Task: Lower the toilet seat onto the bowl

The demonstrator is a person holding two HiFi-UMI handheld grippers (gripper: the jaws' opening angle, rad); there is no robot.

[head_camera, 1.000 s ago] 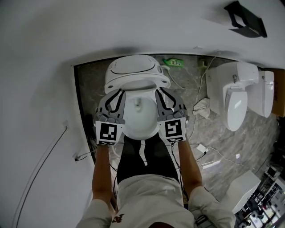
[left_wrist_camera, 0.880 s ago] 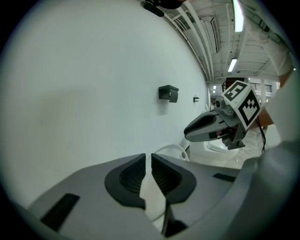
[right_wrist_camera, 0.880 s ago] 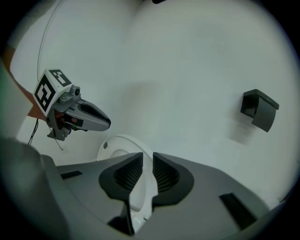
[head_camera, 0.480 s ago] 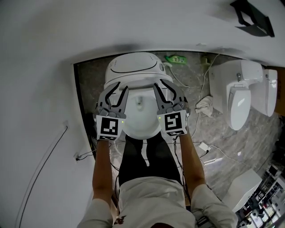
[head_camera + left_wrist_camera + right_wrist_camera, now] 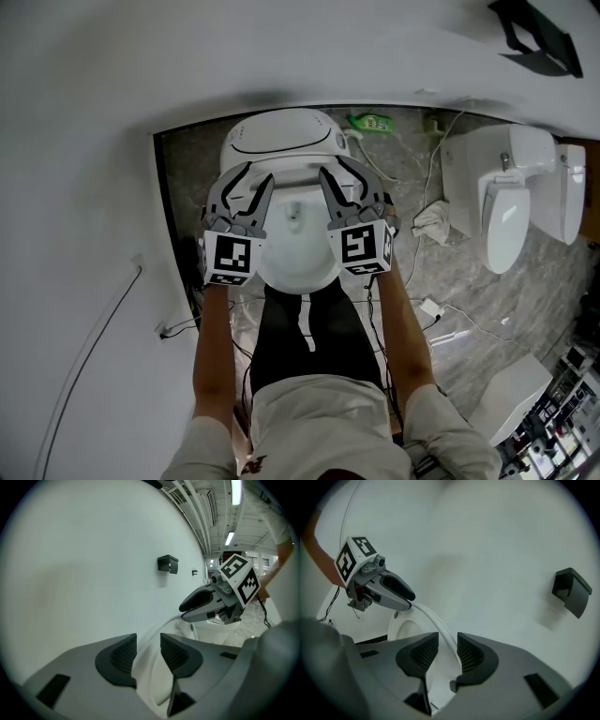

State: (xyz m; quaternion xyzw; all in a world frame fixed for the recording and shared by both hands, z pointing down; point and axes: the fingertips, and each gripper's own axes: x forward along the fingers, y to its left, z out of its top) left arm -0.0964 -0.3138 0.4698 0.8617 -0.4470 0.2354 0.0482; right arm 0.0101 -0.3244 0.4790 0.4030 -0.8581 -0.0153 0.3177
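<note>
The white toilet [image 5: 281, 141] stands against the wall, and its seat [image 5: 296, 277] shows as a pale oval ring over the bowl. My left gripper [image 5: 258, 176] straddles the seat's left rim [image 5: 147, 667]. My right gripper [image 5: 337, 171] straddles its right rim [image 5: 440, 630]. Both pairs of jaws have just been opening and stand open, the thin rim still running between the ribbed pads [image 5: 123, 656] without being pressed. Each gripper view shows the other gripper across the seat: the right gripper [image 5: 183, 612] and the left gripper [image 5: 411, 603]. Whether the seat rests on the bowl I cannot tell.
A second white toilet [image 5: 506, 206] stands to the right on the grey marbled floor [image 5: 450, 281]. A crumpled cloth [image 5: 429, 225], cables and a green item [image 5: 368, 129] lie around. A black holder [image 5: 530, 37] hangs on the white wall. The person's legs stand right before the bowl.
Both grippers' jaws have spread apart from their grip on the seat's sides. Both hands have shifted slightly toward the tank and down.
</note>
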